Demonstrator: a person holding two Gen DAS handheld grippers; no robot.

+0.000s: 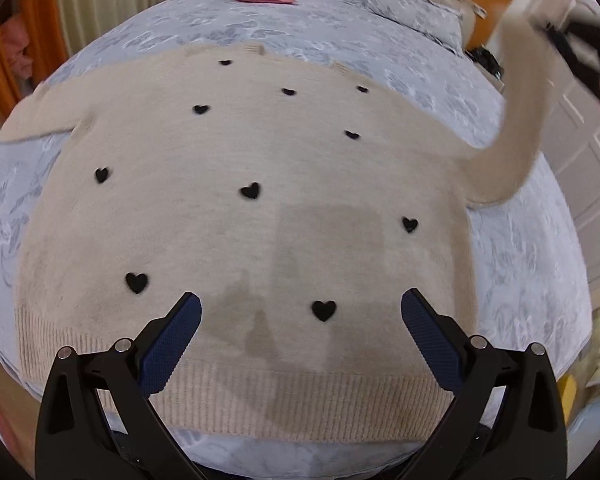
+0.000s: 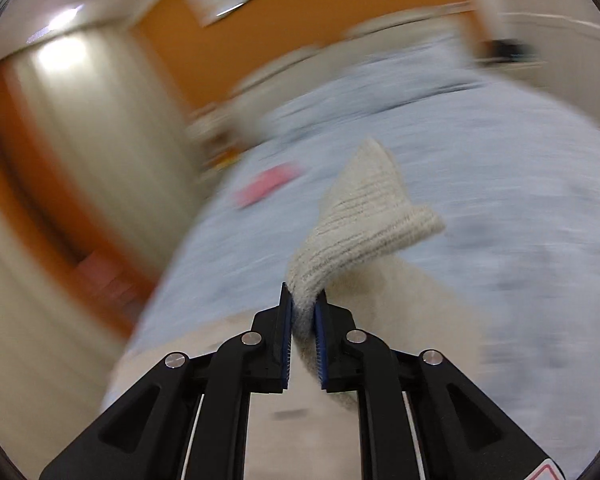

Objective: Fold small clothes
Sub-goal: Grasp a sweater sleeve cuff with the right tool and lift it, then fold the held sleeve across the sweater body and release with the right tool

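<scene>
Cream knitted sweater (image 1: 236, 208) dotted with small black hearts lies spread flat on the grey floral bedspread (image 1: 512, 264), ribbed hem nearest. Its right sleeve (image 1: 516, 120) is lifted off the bed, the ribbed cuff (image 2: 364, 216) pinched between the narrow-set pads of the right gripper (image 2: 303, 312). The left gripper (image 1: 300, 312) hangs above the hem, jaws spread wide, holding nothing. Looks like the sleeve fold is under way; next it wants carrying across the chest and laying flat.

Beige heart-dotted sweater (image 1: 236, 216) flat on bed (image 1: 520, 264)
</scene>
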